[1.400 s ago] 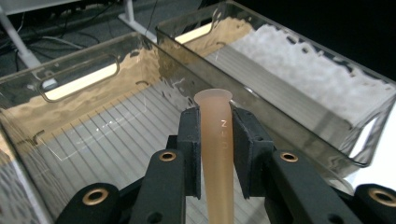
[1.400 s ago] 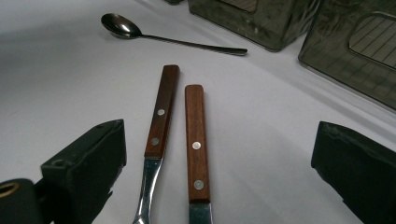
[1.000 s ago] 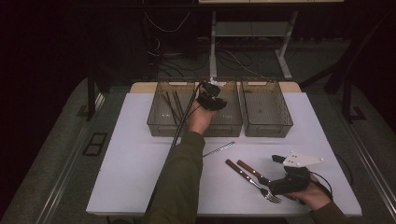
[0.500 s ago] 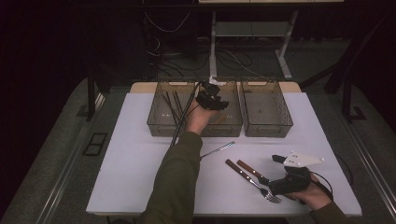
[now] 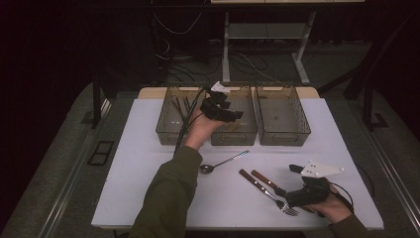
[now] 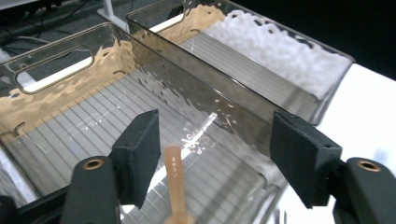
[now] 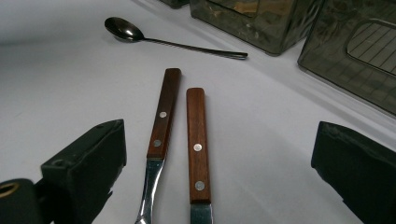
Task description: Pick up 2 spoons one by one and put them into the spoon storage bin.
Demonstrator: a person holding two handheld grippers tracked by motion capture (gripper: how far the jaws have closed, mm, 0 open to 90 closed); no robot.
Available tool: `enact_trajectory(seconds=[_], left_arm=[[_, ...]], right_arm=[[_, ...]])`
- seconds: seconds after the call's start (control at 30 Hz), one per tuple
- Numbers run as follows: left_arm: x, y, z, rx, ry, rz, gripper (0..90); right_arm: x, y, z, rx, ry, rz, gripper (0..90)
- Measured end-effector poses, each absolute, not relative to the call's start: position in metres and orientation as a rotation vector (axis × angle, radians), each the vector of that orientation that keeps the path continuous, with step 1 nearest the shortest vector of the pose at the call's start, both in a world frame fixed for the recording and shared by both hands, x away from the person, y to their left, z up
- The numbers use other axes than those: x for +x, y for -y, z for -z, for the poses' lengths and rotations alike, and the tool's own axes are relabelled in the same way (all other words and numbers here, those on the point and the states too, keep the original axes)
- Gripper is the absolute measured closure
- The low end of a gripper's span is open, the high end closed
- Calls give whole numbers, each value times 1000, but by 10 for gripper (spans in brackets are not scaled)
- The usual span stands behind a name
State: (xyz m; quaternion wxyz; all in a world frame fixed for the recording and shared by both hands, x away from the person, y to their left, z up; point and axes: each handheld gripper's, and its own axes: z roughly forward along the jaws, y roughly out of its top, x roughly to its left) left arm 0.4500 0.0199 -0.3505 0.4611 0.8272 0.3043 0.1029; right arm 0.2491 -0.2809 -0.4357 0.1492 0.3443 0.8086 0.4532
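At upper centre of the high view, the left gripper (image 5: pixel 221 105) hovers over the middle bin (image 5: pixel 236 135), forearm stretched forward; its jaws have just been opening, and a pale wooden-handled utensil (image 6: pixel 174 179) lies in the bin below them, unpinched. The right gripper (image 5: pixel 296 184), jaws apart, rests at lower right on the bench (image 5: pixel 143 168) beside the brown-handled fork (image 7: pixel 159 126) and knife (image 7: pixel 197 144).
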Motion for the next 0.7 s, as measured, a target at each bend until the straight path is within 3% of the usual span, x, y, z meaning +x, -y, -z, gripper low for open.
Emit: enact_trajectory(seconds=[0.37,0.7], left_arm=[[411,-50,349,2040,-699,-283,236],[374,-81,374,2073,-714,-316,197]], right_arm=[[248,280,436,993,-2325,-1299,34],[249,281,436,997,-2324,-1292,34]])
